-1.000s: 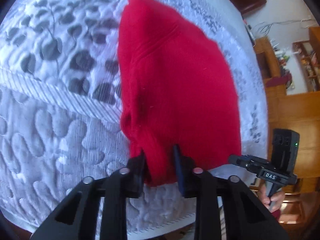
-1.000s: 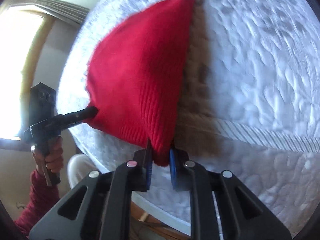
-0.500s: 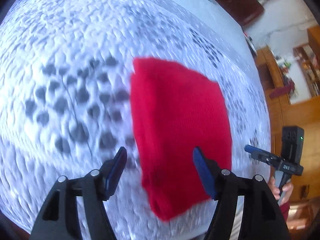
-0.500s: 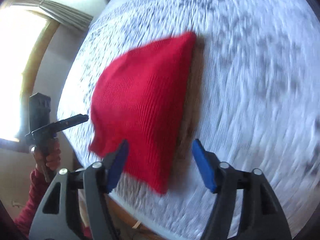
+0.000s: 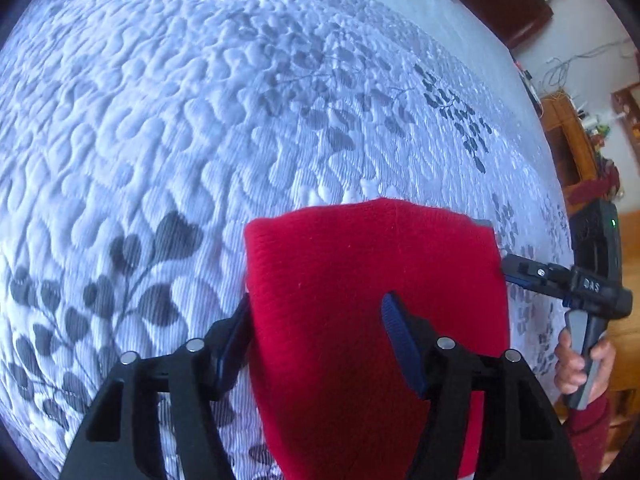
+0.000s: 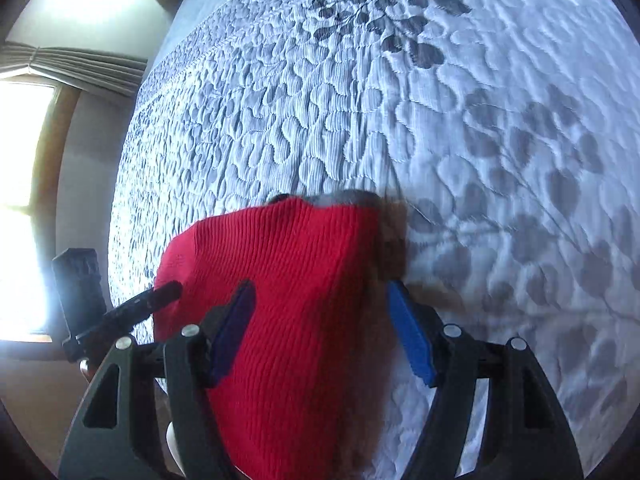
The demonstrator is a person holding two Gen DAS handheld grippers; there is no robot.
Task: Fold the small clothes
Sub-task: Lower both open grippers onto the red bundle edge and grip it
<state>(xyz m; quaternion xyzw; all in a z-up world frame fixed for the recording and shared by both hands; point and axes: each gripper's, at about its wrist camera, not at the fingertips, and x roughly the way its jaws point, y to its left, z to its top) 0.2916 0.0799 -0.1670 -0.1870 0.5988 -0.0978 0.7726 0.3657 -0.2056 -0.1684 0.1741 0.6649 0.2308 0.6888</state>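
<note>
Both hand-held grippers have let go of the red knit garment point(image 5: 372, 304) since a second ago, when each was clamped on a lower corner of it and held it up; it now lies folded on the white quilted bed cover point(image 5: 168, 128), printed with grey leaf sprigs. From the left wrist view, the left hand-held gripper point(image 5: 316, 344) hovers low over the near part of the red knit with its blue-padded jaws wide apart, one jaw at the cloth's left edge and the other above its middle. From the right wrist view, the right hand-held gripper point(image 6: 320, 328) is likewise spread wide, one jaw over the cloth and the other at its right edge, gripping nothing. Each tool also shows at the far side of the other's view, held in a person's hand point(image 5: 580, 364) with a dark red sleeve. Judging from the tidy, roughly rectangular shape with a straight far edge, one fold looks just laid down and released. The next move probably calls for either pinching the near edge or a side again for another fold, or drawing back if this piece is done.
</note>
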